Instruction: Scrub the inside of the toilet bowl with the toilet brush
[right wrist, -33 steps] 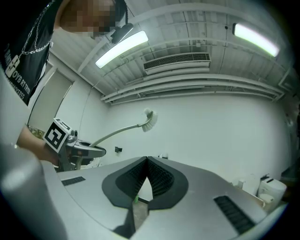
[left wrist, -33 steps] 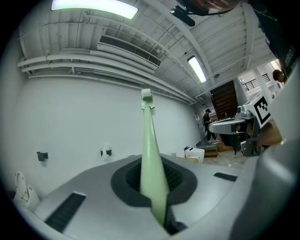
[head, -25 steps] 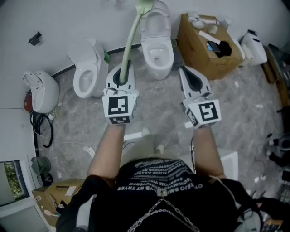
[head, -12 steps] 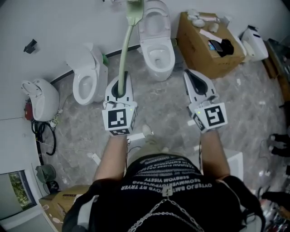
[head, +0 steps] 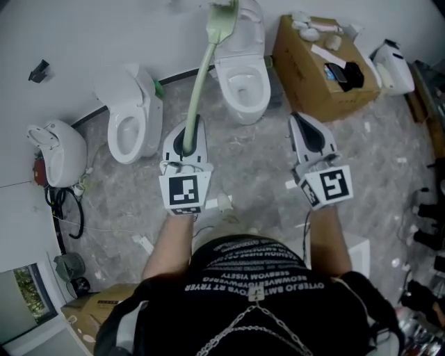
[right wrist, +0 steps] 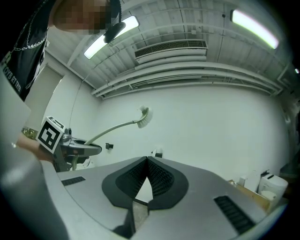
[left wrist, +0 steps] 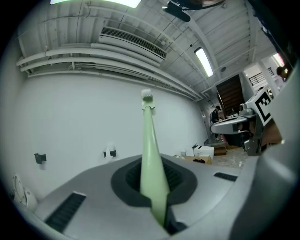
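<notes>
My left gripper (head: 186, 141) is shut on the handle of a pale green toilet brush (head: 200, 76). The handle rises away from me, and its bristle head (head: 222, 8) is up by the white wall, above the middle toilet (head: 242, 83). In the left gripper view the handle (left wrist: 151, 154) stands between the jaws of the left gripper (left wrist: 157, 199), with the white head (left wrist: 147, 97) at the top. My right gripper (head: 311, 135) is shut with nothing in it, to the right of that toilet. The right gripper view shows its tips (right wrist: 146, 160) touching, and the brush (right wrist: 143, 117) at left.
A second white toilet (head: 128, 111) stands at left, with a white fixture (head: 59, 149) and cables (head: 66, 205) beyond it. An open cardboard box (head: 327, 69) and a white appliance (head: 393, 66) stand at right. Small debris lies on the grey floor.
Both grippers have drifted slightly lower in the head view, toward the person. The brush stays gripped and still points up at the wall.
</notes>
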Available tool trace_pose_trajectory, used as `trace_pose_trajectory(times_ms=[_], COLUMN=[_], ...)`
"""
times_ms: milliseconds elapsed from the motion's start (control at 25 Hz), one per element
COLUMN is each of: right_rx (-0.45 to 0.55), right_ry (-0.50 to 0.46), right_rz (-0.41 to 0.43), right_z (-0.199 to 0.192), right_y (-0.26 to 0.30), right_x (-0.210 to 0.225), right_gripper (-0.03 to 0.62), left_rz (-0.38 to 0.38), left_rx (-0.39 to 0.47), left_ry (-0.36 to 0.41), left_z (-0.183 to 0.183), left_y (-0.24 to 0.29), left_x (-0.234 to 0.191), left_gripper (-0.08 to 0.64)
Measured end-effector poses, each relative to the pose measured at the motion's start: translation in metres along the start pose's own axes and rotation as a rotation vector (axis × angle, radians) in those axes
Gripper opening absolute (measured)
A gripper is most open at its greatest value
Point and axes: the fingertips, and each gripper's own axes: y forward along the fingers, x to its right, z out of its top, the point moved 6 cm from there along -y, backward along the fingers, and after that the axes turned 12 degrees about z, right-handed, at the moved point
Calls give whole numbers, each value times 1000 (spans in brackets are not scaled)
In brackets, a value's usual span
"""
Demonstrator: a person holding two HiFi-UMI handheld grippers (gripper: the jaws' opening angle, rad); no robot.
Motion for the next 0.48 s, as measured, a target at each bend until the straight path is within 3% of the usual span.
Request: trace_pose_trajectory(times_ms=[200,480], right_rx=[-9,-6], right_ry=[10,14], right_rz=[-12,-26], right_z=[-2,-2], right_y=[20,48], right_x=[16,25], right_gripper=[5,5], left_rz=[-22,-46], left_rx=[1,8], left_ry=[-31,-9], left_z=[4,3], left_y=[29,59], left_x=[0,-16], left_gripper=[2,2])
